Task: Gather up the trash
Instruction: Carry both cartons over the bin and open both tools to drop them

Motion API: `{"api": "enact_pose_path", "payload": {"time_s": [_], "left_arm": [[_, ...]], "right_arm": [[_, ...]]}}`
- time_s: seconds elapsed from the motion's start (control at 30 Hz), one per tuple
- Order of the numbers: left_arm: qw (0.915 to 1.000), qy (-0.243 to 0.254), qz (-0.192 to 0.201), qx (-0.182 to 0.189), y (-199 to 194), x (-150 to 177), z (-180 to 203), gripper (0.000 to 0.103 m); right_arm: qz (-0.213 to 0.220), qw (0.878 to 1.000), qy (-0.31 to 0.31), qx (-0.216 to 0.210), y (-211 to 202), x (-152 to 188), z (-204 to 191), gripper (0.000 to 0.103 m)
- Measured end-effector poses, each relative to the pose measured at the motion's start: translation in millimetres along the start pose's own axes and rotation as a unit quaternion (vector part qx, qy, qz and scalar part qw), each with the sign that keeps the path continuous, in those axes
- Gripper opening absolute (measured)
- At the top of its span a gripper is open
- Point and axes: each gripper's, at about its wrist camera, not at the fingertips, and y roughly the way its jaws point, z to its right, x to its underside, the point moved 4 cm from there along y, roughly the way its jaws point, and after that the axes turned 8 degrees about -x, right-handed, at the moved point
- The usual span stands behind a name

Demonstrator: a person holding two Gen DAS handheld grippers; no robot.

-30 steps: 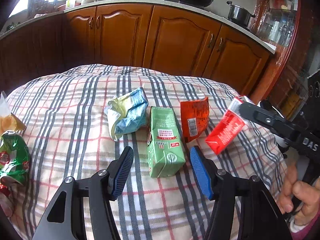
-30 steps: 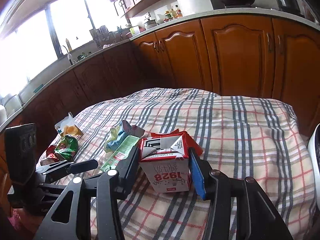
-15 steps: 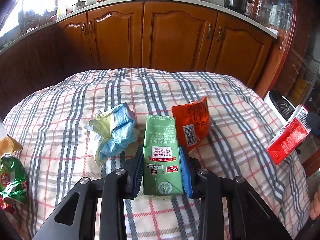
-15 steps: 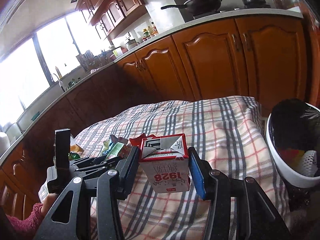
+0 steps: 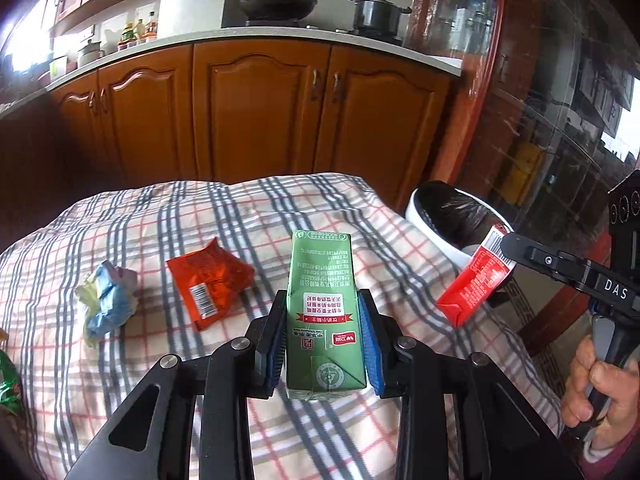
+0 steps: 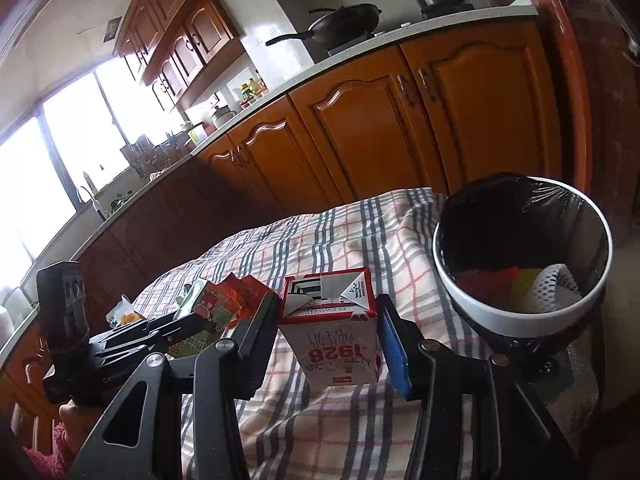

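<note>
My left gripper (image 5: 325, 338) is shut on a green carton (image 5: 322, 304) and holds it above the checked cloth (image 5: 200, 220). My right gripper (image 6: 329, 334) is shut on a red and white carton (image 6: 332, 330), held near the rim of the white bin with a black liner (image 6: 524, 252). That carton (image 5: 474, 280) and the bin (image 5: 448, 216) also show in the left wrist view at the right. An orange wrapper (image 5: 208, 280) and a crumpled blue and yellow wrapper (image 5: 106, 300) lie on the cloth.
The bin holds red, yellow and white trash (image 6: 532, 284). A green wrapper (image 5: 8, 388) lies at the cloth's left edge. Wooden kitchen cabinets (image 5: 260, 108) stand behind the table, with a wok (image 5: 276, 2) and a pot (image 5: 376, 12) on the counter.
My left gripper closed on the green carton and lifted it toward the right. My right gripper carried the red carton from over the table to beside the bin.
</note>
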Motion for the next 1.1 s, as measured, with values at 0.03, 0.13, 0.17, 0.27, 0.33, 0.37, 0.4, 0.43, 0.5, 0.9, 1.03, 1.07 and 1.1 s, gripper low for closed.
{"api": "enact_pose_path", "payload": {"time_s": [0.03,0.13,0.17,0.27,0.33,0.37,0.4,0.43,0.5,0.9,1.03,1.07,1.1], "left_arm": [[1.0,0.004,0.0,0.005,1,-1,5,0.031],[0.9998,0.012,0.0,0.017,4,-5,16,0.031],[0.9997,0.015,0.0,0.02,3,-6,19,0.031],[0.9994,0.02,-0.001,0.03,9,-11,29,0.031],[0.999,0.022,-0.002,0.039,13,-15,34,0.031],[0.9989,0.023,-0.002,0.042,14,-17,36,0.031],[0.9987,0.025,-0.001,0.043,15,-19,39,0.031],[0.9986,0.028,-0.001,0.046,18,-22,42,0.031],[0.9982,0.031,-0.001,0.051,20,-26,47,0.031],[0.9964,0.053,-0.004,0.066,49,-51,80,0.031],[0.9954,0.06,-0.006,0.074,61,-64,90,0.031],[0.995,0.063,-0.006,0.077,64,-68,94,0.031],[0.9947,0.064,-0.007,0.08,68,-72,98,0.031]], "right_arm": [[0.003,1.0,0.002,0.003,-4,-1,3,0.049],[0.011,1.0,0.004,0.012,-15,-2,11,0.049],[0.013,1.0,0.006,0.014,-19,-3,15,0.049],[0.022,0.999,0.01,0.022,-28,-6,22,0.049],[0.028,0.999,0.013,0.026,-34,-8,28,0.049],[0.03,0.999,0.014,0.028,-36,-9,30,0.049],[0.033,0.999,0.015,0.031,-39,-10,33,0.049],[0.035,0.999,0.016,0.033,-41,-11,35,0.049],[0.039,0.998,0.019,0.038,-46,-13,42,0.049],[0.06,0.996,0.035,0.059,-64,-29,75,0.049],[0.066,0.995,0.04,0.065,-67,-37,87,0.049],[0.067,0.995,0.041,0.066,-68,-39,90,0.049],[0.068,0.995,0.042,0.068,-67,-42,93,0.049]]}}
